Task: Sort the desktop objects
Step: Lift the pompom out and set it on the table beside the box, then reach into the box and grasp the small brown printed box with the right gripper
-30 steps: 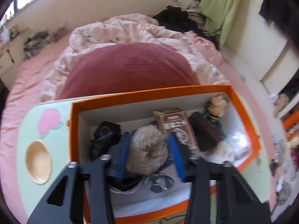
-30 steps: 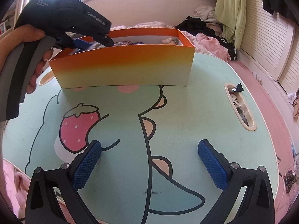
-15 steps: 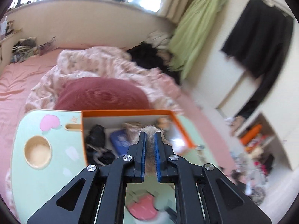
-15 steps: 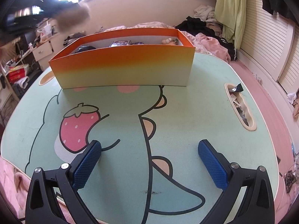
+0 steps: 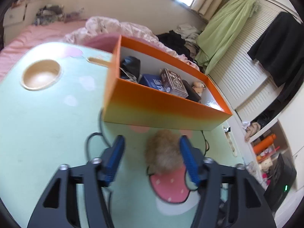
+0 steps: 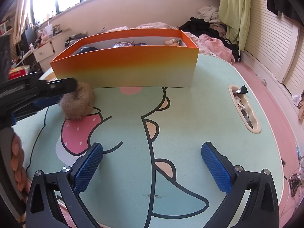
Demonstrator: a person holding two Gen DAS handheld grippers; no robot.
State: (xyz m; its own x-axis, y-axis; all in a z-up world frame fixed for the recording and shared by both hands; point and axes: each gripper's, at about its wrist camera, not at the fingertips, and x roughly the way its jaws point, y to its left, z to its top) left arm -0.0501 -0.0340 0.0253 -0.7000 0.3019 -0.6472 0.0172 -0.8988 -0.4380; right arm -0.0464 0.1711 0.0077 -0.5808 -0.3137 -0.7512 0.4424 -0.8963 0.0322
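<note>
Jaws of the left gripper (image 5: pixel 152 157) have just been opening, wide now; a round, fuzzy tan scrunchie (image 5: pixel 163 153) sits lower centre against one pad, showing no long axis. Right gripper (image 6: pixel 152 169) gapes empty.

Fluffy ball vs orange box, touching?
Apart. Right wrist view shows green table between the fluffy ball and the orange box.

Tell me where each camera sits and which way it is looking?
Left wrist view: sits on the left gripper, looking down past its blue pads, which have just been opening, at the fluffy ball before the orange box.
Right wrist view: sits on the right gripper, low over the table, facing the box; a hand shows at left.
Both show the ball, box and table.
</note>
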